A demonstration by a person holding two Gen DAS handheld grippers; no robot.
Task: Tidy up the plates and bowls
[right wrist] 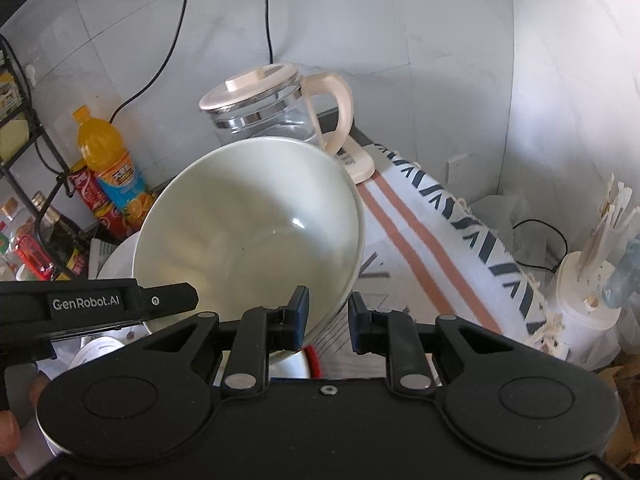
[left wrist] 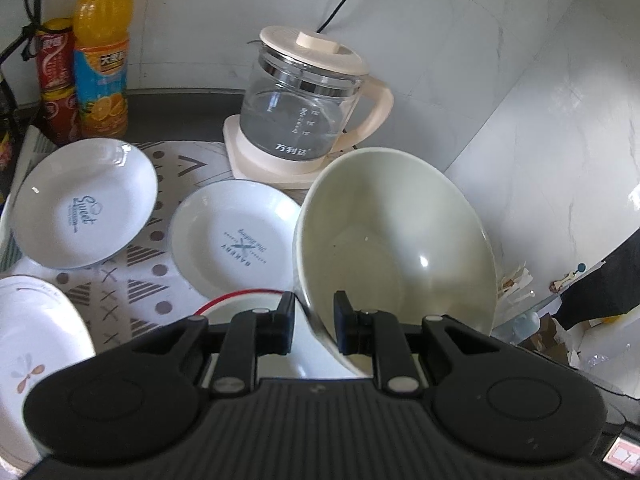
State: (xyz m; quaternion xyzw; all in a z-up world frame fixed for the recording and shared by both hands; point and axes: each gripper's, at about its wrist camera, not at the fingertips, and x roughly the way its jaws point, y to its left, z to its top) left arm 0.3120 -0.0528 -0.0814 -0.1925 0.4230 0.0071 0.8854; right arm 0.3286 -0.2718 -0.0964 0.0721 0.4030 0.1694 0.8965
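Both claws, left gripper (left wrist: 311, 322) and right gripper (right wrist: 329, 320), pinch opposite rims of the pale green bowl (left wrist: 394, 240), sharing its weight above the red-rimmed bowl (left wrist: 240, 300), probably for stacking.

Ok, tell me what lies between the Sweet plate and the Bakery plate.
Nothing stands there: only a bare strip of the patterned mat separates the Sweet plate from the Bakery plate, seen in the left wrist view.

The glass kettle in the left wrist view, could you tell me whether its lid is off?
No, the cream lid sits closed on top of the glass kettle.
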